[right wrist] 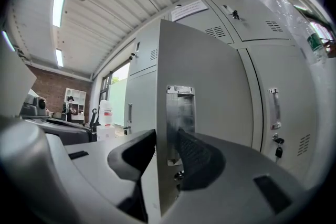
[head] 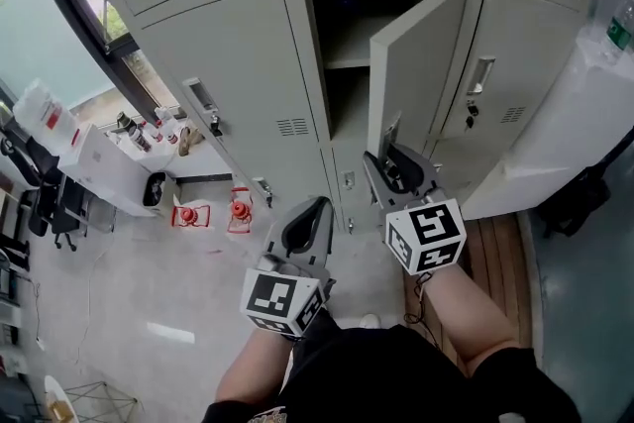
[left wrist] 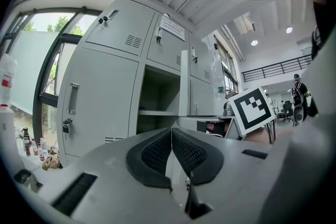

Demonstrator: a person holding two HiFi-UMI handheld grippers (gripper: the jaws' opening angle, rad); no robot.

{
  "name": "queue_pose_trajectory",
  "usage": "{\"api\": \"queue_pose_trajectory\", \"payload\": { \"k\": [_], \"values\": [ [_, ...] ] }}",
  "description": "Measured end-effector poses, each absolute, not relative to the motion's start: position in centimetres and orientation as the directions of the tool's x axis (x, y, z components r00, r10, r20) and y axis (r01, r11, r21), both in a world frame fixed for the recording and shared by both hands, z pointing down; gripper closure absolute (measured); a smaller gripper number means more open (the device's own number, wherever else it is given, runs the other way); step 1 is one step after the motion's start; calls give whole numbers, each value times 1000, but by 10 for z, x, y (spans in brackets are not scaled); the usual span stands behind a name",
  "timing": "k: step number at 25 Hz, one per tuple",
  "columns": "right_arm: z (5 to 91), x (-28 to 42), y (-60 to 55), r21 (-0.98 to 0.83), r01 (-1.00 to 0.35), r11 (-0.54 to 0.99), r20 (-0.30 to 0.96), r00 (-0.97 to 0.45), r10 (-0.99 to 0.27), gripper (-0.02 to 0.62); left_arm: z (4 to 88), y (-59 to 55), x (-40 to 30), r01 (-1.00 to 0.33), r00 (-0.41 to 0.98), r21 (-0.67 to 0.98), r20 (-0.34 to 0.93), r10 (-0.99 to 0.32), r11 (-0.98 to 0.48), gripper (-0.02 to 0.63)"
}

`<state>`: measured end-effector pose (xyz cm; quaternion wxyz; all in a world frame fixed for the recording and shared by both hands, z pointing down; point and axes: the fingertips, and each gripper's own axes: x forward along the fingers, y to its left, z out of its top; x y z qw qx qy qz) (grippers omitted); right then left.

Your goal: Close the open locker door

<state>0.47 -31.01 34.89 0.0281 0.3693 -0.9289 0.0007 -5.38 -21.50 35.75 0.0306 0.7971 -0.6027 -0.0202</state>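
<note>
1. At the far left, small bottles (head: 149, 129) stand by a white box under a window, on a pale floor.
2. Next comes a closed grey locker (head: 233, 64) with an upright metal handle (head: 201, 97) near its left edge.
3. The left gripper (head: 307, 213) hangs in front of the lockers and points level at them, well apart from the open door. Its own view shows the left gripper (left wrist: 171, 134) with the two black pads meeting at their tips and nothing between them. Its marker cube (head: 282, 300) sits on the person's left forearm side, low in the head view.
4. Behind it is the open compartment (head: 342, 45), dark inside, with one shelf (head: 347, 62) across it.
5. The locker door (head: 421, 64) stands swung out toward the person – hinged on its right side, its free edge at the left, roughly half open.
6. The right gripper (head: 384, 154) is at that free edge. In its own view the right gripper (right wrist: 167, 136) has its jaws well apart and clamped on the locker door (right wrist: 205, 86): one pad lies against the inner face, the other against the metal handle plate (right wrist: 181, 113) on the outer face.
7. Its marker cube (head: 426, 235) shows just below – above the person's right forearm.
8. Further right is another closed locker (head: 515, 64), then a strip of wooden flooring (head: 490, 253).
</note>
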Motion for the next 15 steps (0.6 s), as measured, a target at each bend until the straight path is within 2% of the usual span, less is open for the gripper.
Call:
{"api": "queue_pose_trajectory", "payload": {
  "k": [15],
  "values": [
    [350, -61, -361, 34, -696, 718, 54, -716, -696, 414, 359, -263, -109, -941, 335, 58, 21, -942, -333, 588]
  ]
}}
